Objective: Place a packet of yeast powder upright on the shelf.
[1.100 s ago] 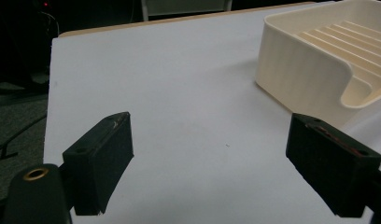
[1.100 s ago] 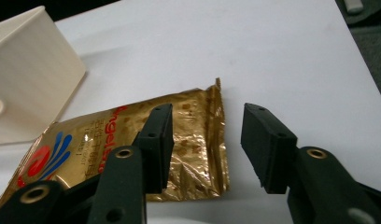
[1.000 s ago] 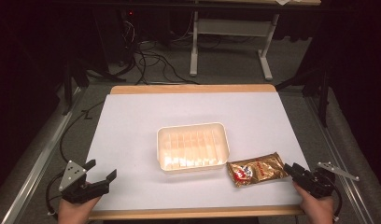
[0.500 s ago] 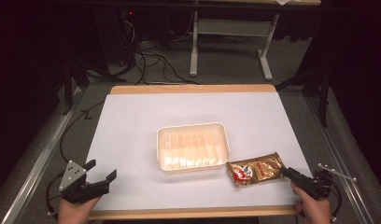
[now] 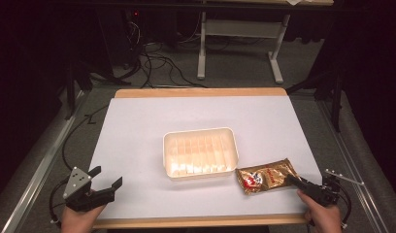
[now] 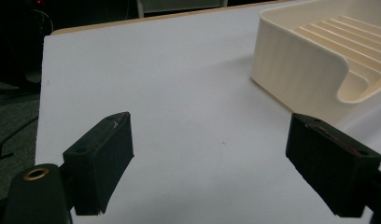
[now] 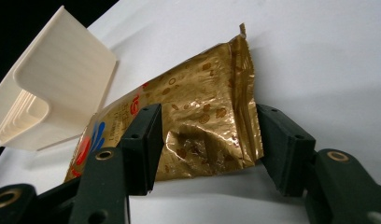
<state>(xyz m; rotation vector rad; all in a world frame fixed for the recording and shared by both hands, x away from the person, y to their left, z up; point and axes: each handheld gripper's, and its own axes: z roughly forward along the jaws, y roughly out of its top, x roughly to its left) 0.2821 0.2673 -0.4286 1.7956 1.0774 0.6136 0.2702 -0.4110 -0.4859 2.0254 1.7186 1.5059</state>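
Right gripper [image 5: 294, 180] sitting at the near right corner of the table [image 5: 138, 126], jaws having just been opening, now standing spread around the near end of the gold snack packet [image 5: 267, 175]. Packet end lying between the two jaws in the right gripper view [image 7: 205, 140], one edge close against the right-hand jaw, the other partly hidden behind the left-hand jaw; pads not visibly pressing the foil. Packet lying flat on the white surface, stretching away from the jaws toward the cream ribbed tray [image 5: 201, 153], far corner just beside the tray's near right corner. Tray [image 7: 53, 88] showing beyond the packet, to the left of the jaws.

Left gripper [image 5: 105, 180] resting at the near left corner, held in a hand [image 5: 79, 219], jaws spread wide over bare table, gripping nothing. Tray [image 6: 310, 79] lying ahead and to the right of those jaws, well apart.
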